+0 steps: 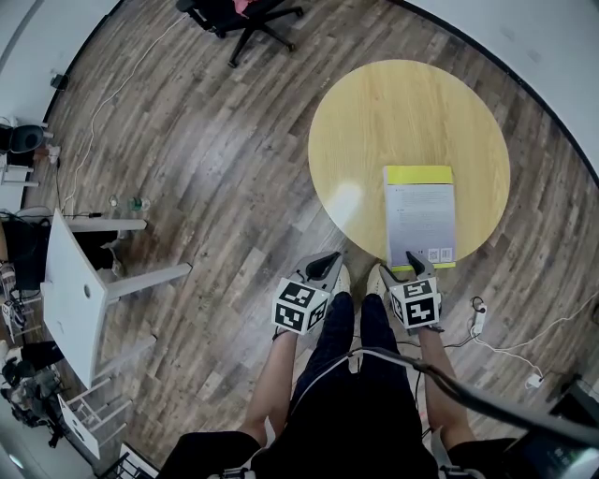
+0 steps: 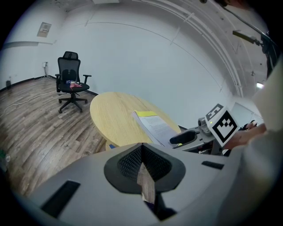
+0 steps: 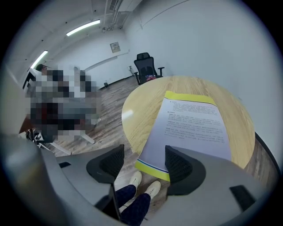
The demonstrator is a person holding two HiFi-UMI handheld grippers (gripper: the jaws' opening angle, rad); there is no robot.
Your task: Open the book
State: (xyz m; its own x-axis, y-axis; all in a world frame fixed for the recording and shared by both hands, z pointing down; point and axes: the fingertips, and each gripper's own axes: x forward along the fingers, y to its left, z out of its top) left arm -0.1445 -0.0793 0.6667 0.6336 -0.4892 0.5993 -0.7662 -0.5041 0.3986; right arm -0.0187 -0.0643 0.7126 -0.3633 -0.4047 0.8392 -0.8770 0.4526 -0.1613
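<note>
The book (image 1: 418,220), closed, with a white printed cover and yellow bands at both ends, lies flat on the near right part of the round wooden table (image 1: 393,112). Its near end reaches just past the table's rim. My right gripper (image 1: 415,263) hovers at that near end with its jaws wide apart. In the right gripper view the book's (image 3: 190,123) near left corner shows between the open fingers (image 3: 177,161), with nothing pressed. My left gripper (image 1: 328,266) hangs left of the table over the floor, shut and empty. Its jaws meet in the left gripper view (image 2: 141,152).
A black office chair (image 1: 239,14) stands far back on the wood floor. A white desk (image 1: 75,290) and cluttered gear sit at the left. A power strip (image 1: 478,318) and cables lie right of my feet. My shoes (image 3: 146,183) are just below the table's rim.
</note>
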